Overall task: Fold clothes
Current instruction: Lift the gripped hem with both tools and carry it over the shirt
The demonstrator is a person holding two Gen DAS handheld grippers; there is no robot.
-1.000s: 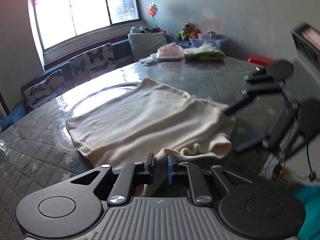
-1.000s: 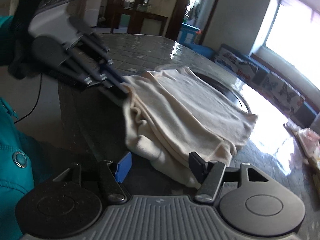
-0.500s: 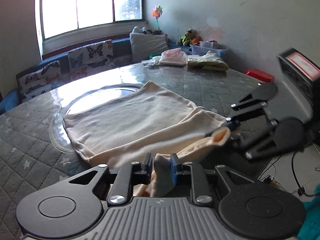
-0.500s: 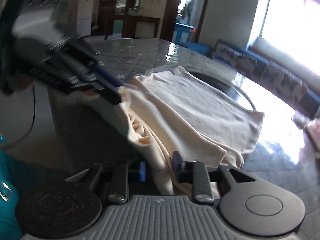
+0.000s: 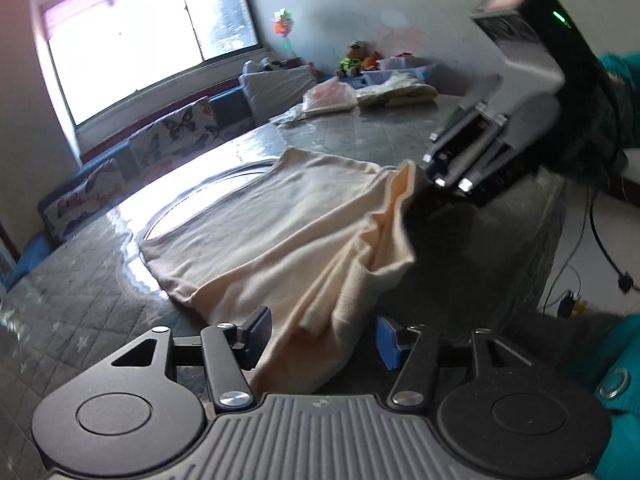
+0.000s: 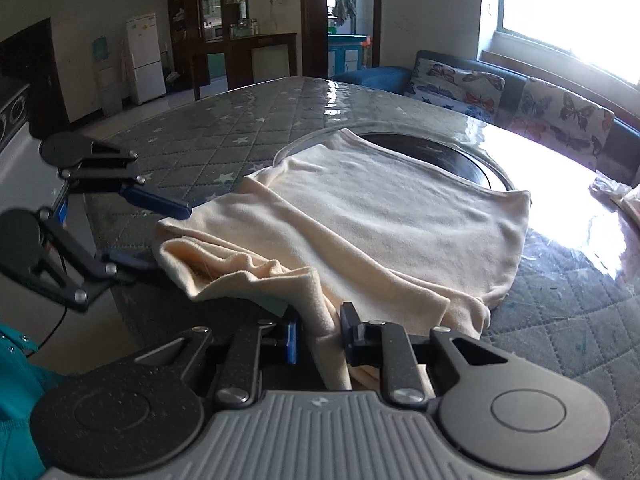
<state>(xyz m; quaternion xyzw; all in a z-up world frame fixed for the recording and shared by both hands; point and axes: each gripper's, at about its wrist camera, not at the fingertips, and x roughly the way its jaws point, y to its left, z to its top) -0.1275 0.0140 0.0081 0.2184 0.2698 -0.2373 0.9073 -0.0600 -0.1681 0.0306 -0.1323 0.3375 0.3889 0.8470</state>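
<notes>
At lower centre, the right hand-held gripper point(image 6: 318, 336) pinches the shirt point(image 6: 384, 216); the left hand-held gripper point(image 5: 322, 332) is spread around its hem.

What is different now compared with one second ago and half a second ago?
The left gripper, shut on the cream garment until half a second ago, now stands open with the cloth lying loose between its fingers. The right gripper, open one second ago, closed on the near edge and still grips it. That edge is now lifted and bunched. The far part remains flat on the table.
</notes>
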